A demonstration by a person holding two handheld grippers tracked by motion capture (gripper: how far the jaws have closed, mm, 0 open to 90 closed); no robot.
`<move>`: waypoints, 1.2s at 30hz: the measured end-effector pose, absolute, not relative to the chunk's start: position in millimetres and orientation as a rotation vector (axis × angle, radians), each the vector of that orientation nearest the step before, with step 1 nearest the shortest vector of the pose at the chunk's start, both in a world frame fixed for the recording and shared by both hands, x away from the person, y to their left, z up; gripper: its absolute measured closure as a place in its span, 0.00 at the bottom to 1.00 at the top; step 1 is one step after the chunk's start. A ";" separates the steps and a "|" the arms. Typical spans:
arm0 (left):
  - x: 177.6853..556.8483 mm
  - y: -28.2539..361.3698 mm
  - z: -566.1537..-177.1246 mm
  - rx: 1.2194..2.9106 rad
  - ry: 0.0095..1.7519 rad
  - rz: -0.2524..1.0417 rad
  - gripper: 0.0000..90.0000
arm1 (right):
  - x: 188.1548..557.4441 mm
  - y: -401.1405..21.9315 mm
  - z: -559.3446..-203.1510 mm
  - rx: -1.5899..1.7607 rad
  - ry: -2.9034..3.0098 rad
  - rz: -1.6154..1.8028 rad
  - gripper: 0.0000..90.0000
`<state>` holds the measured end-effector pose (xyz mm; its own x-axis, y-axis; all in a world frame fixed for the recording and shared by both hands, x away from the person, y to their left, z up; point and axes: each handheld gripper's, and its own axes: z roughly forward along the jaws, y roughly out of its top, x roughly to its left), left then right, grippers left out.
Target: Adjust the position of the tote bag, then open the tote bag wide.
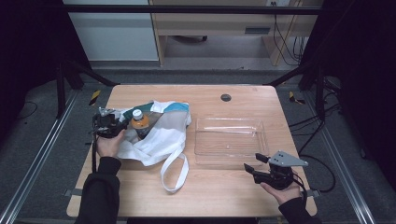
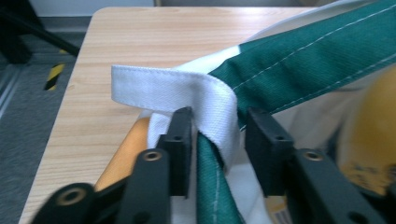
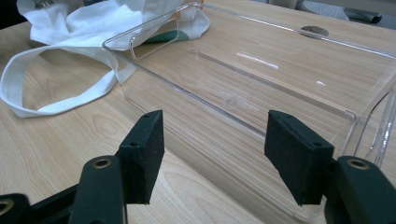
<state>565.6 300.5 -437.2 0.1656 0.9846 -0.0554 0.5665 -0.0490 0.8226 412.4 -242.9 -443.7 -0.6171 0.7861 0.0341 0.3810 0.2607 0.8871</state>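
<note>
On the wooden table (image 1: 210, 186) a white cloth bag (image 1: 159, 135) with green and teal panels lies left of centre, one long handle loop trailing toward the near edge. A bottle (image 1: 139, 122) with a white cap and orange contents stands in the bag's mouth, just beside the left gripper (image 1: 113, 125), which sits at the bag's left edge. In the left gripper view its jaws stand apart with the bag's green hem (image 2: 303, 60) and a folded white strap (image 2: 187, 88) between them; the strap lies against the inner face of the left-hand jaw, while the other jaw looks clear of the cloth, so the fabric is not pinched. The blurred yellow-orange bottle (image 2: 369, 140) fills the right edge of that view. Right of the bag, a clear plastic tray (image 1: 261, 126) rests flat on the table, just beside the cloth. The right gripper (image 1: 256, 163) hovers at the tray's near right corner, its jaws spread with nothing between them, and the right gripper view looks past them onto the tray's near wall (image 3: 224, 135).
</note>
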 end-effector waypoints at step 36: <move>460.9 295.7 -385.0 1.660 1.182 0.777 0.43 | 411.1 -267.2 -446.3 1.182 2.013 1.280 0.27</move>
